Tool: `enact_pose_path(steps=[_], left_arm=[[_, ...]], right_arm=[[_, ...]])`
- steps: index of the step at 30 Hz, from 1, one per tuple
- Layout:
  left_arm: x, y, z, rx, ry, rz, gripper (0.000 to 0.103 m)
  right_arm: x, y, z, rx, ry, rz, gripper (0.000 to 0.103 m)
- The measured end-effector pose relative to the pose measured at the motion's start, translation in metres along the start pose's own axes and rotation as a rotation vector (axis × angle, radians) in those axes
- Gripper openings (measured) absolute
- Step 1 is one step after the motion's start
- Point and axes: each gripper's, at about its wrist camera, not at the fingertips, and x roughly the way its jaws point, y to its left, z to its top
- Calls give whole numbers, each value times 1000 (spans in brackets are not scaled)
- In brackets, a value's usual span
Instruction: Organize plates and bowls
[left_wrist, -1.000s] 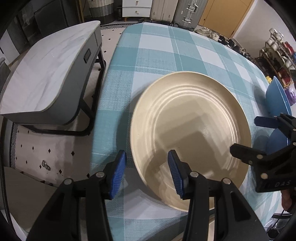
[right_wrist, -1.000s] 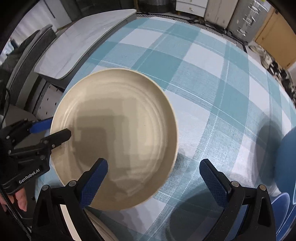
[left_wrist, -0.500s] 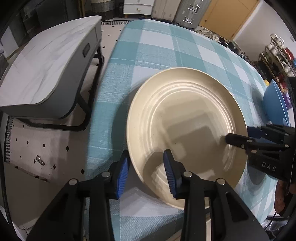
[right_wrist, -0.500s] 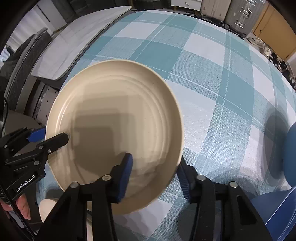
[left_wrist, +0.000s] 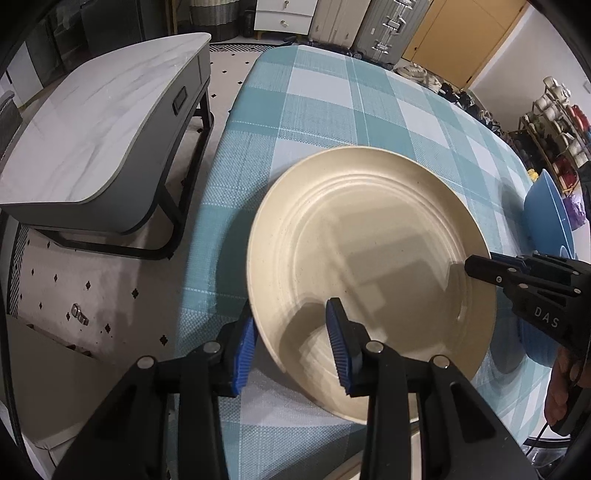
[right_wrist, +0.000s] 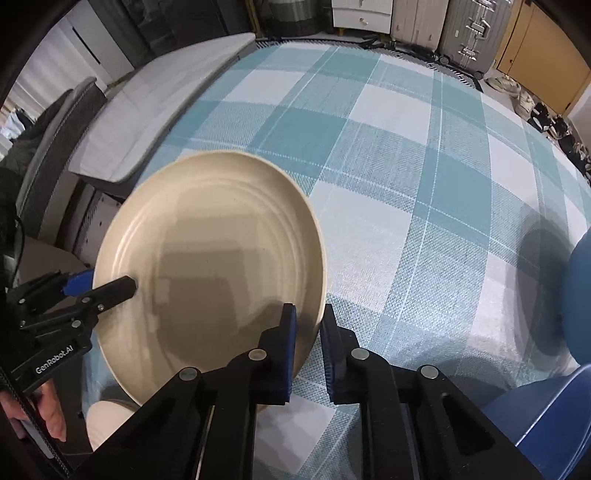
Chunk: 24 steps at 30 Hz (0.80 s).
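A large beige plate (left_wrist: 369, 266) is held up off the teal checked tablecloth (left_wrist: 325, 110). My left gripper (left_wrist: 291, 343) is shut on the plate's near-left rim, one pad under and one over. My right gripper (right_wrist: 306, 350) is shut on the opposite rim of the same plate (right_wrist: 207, 269); it shows in the left wrist view (left_wrist: 480, 262) at the plate's right edge. The left gripper shows in the right wrist view (right_wrist: 103, 284) at the plate's left edge. A blue bowl (left_wrist: 550, 218) stands at the right.
A grey marble-topped side table (left_wrist: 92, 129) stands left of the table over the patterned floor. A second beige dish (right_wrist: 107, 421) lies below the held plate at the near edge. Blue dishes (right_wrist: 554, 417) sit at the near right. Suitcases and a shelf line the back.
My right gripper went from wide open to shut on the plate's rim. My left gripper stayed clamped. The plate has risen and tilted between both grippers.
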Motion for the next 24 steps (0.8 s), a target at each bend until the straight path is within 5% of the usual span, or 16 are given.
enact_pose_path(steps=[12,24], left_arm=[[4,4,-1,-12,15,5,37],[-7,2,-1,-9,-3,7,32]], right_arm=[[3,7,-10,-7,-41,-63,12],[-11,5,-14,2,-101,-32,8]])
